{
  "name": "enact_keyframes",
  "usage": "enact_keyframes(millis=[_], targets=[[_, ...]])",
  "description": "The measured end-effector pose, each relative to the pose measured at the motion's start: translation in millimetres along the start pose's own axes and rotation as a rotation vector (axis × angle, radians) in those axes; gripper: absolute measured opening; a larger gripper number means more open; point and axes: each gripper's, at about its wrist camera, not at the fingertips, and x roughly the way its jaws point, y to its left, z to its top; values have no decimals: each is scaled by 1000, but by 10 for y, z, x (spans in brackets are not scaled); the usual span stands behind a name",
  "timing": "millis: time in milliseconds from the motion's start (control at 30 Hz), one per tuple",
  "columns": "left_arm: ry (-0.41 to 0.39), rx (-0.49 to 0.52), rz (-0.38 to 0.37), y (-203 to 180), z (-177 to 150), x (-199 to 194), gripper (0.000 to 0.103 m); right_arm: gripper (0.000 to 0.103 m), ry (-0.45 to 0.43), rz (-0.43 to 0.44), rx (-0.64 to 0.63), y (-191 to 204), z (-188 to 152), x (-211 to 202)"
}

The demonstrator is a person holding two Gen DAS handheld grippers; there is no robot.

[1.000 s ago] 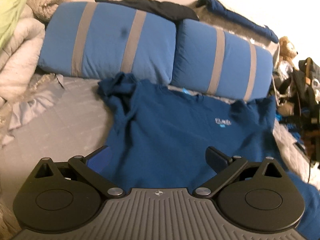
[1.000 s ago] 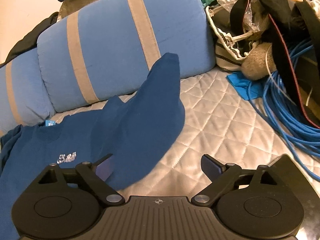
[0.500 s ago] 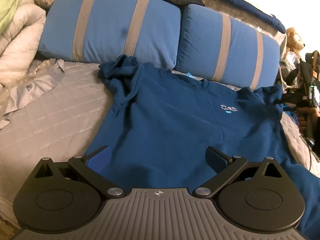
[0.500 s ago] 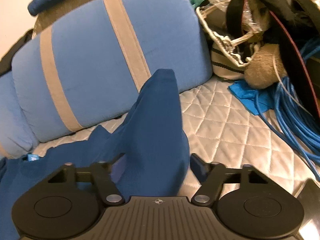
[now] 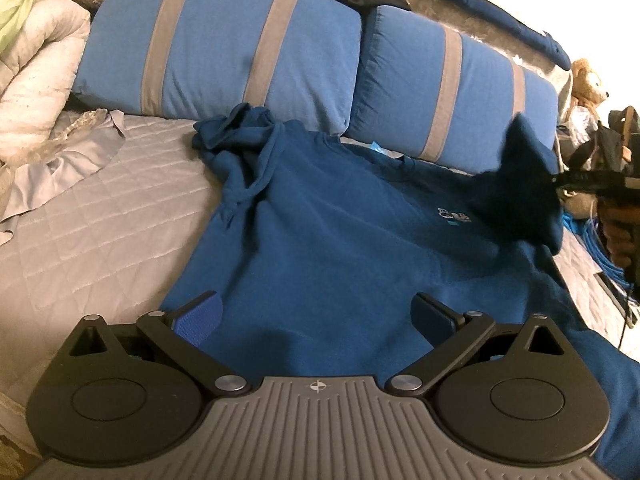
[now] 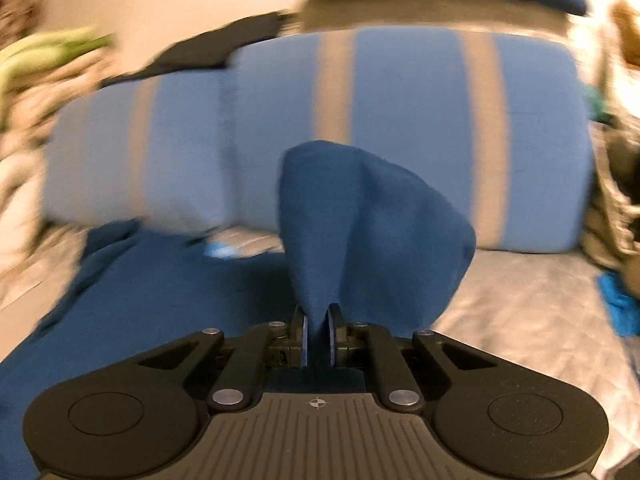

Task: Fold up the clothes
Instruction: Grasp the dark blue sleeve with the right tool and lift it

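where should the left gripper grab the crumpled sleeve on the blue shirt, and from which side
Grip the bunched cuff end of the crumpled sleeve, coming from the bare quilt side. That end is heaped up near the striped pillow, so there is a raised fold to pinch, while the rest of the blue shirt lies flat. The left gripper is open; the right gripper holds the other sleeve.

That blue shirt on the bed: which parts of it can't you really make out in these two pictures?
- Hem of the blue shirt: left wrist view, hidden behind the left hand-held gripper.
- Chest logo: left wrist view, too small to read.
- Right sleeve: right wrist view, motion-blurred; its pinched part is hidden between the right hand-held gripper pads.
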Motion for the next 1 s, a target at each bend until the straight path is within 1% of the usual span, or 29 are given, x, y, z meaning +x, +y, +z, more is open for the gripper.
enact_keyframes(millis=[133,233,267,333,367,400,433,467,600,1000], targets=[[0,-2,-4,12,4,0,103,11,95,122,-68,357,-159,77],[-2,-6,-8,26,8,-1,103,14,184,154,-150,576,-336,150],[-3,-8,-9,29,8,-2,103,19,207,160,-168,608,-380,153],[-4,-10,-12,36,8,-4,103,24,240,177,-188,636,-443,136],[-5,-12,-13,41,7,-3,103,32,237,195,-173,616,-433,90],[-5,-15,-14,45,8,-2,103,44,231,216,-154,592,-415,37],[-5,-16,-16,46,10,0,103,49,225,237,-135,567,-397,-15],[-5,-18,-17,46,13,2,103,55,208,251,-105,521,-362,-73],[-4,-19,-23,55,4,11,103,56,207,239,68,212,-306,89],[-1,-39,-55,105,0,26,103,56,217,190,589,-691,-189,667]])
